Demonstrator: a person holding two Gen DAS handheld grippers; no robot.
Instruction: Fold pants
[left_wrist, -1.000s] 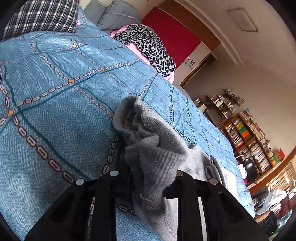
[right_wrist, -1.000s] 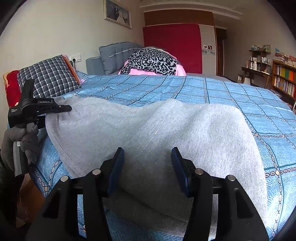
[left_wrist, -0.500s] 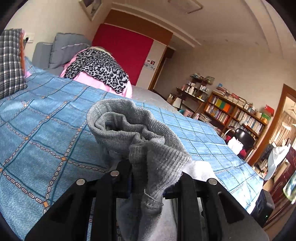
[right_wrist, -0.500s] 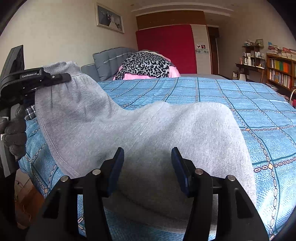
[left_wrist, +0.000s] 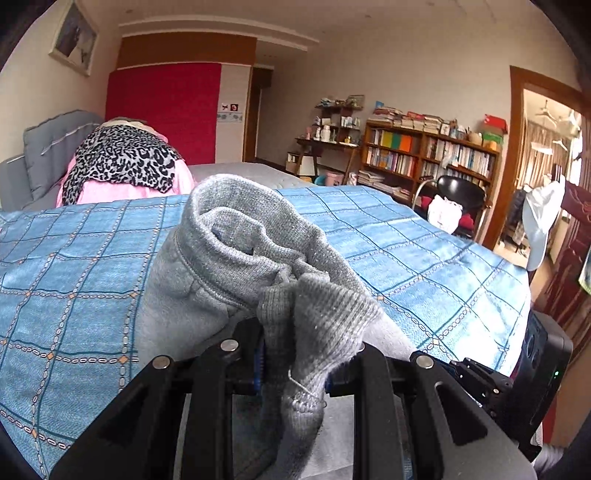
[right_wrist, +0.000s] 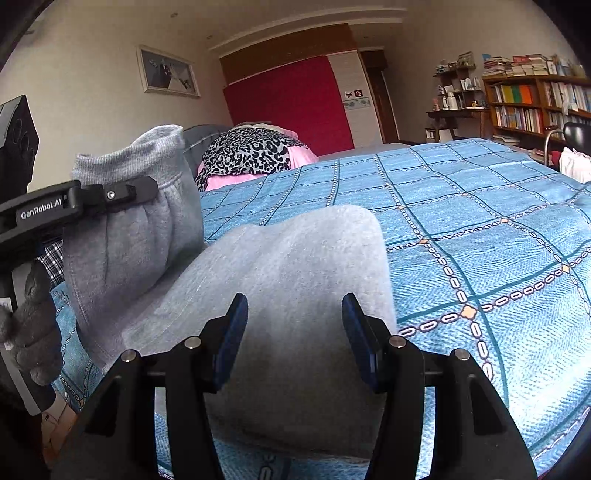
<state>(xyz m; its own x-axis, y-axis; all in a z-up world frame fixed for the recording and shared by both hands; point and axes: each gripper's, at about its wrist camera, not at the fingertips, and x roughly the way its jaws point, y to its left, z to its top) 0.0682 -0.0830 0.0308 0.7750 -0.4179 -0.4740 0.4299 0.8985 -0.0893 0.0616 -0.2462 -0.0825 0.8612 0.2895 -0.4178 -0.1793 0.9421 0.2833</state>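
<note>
1. Grey knit pants (right_wrist: 295, 280) lie across a bed (right_wrist: 480, 229) covered in a blue checked spread with a chain pattern.
2. Left gripper (left_wrist: 295, 354): jaws clamped on a bunched, ribbed end of the pants, with fabric spilling over and between the fingers. In the right wrist view this gripper (right_wrist: 110, 195) holds that end raised above the bed, at the left of frame.
3. A gloved hand (right_wrist: 33, 325) grips the left gripper's handle, at the lower left of the right wrist view.
4. Right gripper (right_wrist: 291, 332): jaws stand apart, about half wide, over the flat part of the pants. The blue pads (right_wrist: 232, 339) sit either side of the cloth; cannot tell if they press on it.
5. From the raised end the pants slope down to the flat part lying on the spread near the bed's close edge.
6. Behind: leopard-print cloth (left_wrist: 125, 158) over pink bedding, a red panel (left_wrist: 162, 107), a bookshelf (left_wrist: 432, 155), a black chair (left_wrist: 461, 192).
</note>
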